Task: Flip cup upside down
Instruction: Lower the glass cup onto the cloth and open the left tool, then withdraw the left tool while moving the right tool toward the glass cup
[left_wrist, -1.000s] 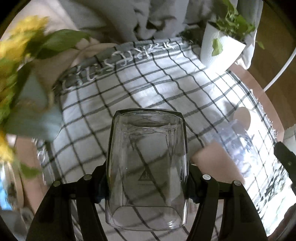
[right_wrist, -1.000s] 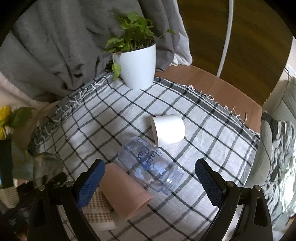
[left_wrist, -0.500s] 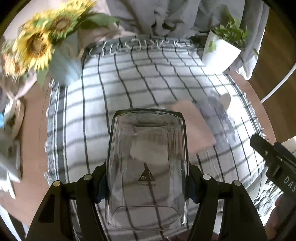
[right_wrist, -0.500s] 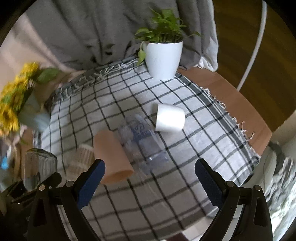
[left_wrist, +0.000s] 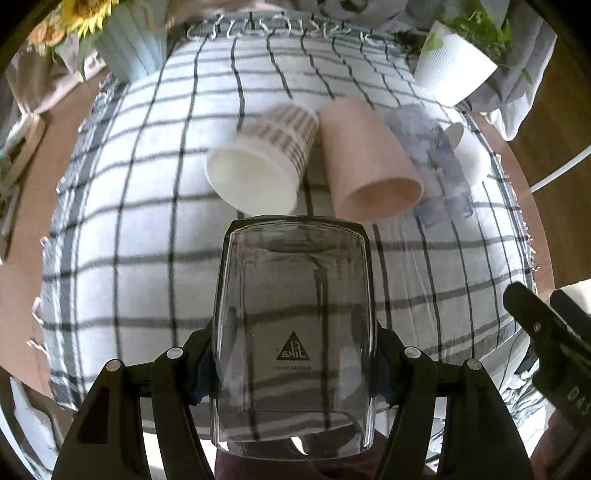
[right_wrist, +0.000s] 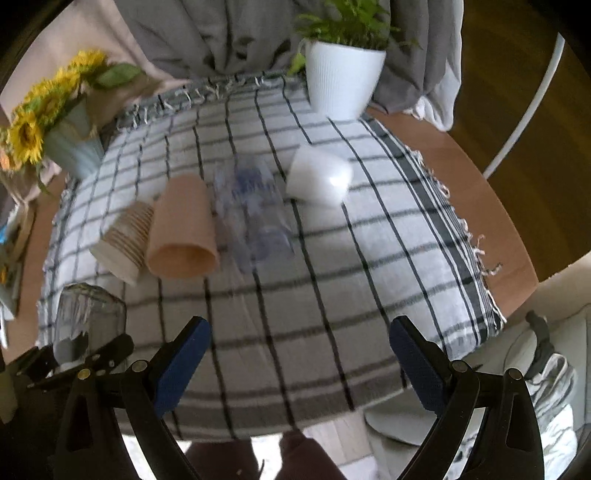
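With your left gripper (left_wrist: 295, 363) clamped on the clear glass cup (left_wrist: 293, 339) at 6 o'clock above the checked cloth (left_wrist: 147, 229) and your right gripper (right_wrist: 297, 363) wide and empty, a hasty turn could slip the slick glass.

Clear glass cups: one, a tumbler with a triangular logo (left_wrist: 293, 343).
Paper cups lying on their sides: three, a brown-striped white one (left_wrist: 264, 162), a plain pink one (left_wrist: 365, 162), a plain white one (right_wrist: 317, 179).
Clear plastic cups with blue print: one (right_wrist: 251, 210).
White ribbed plant pots: one (right_wrist: 341, 79).
Pale blue sunflower vases: one (right_wrist: 72, 146).
Checked tablecloths: one (right_wrist: 332, 266).
Black two-finger grippers: two.
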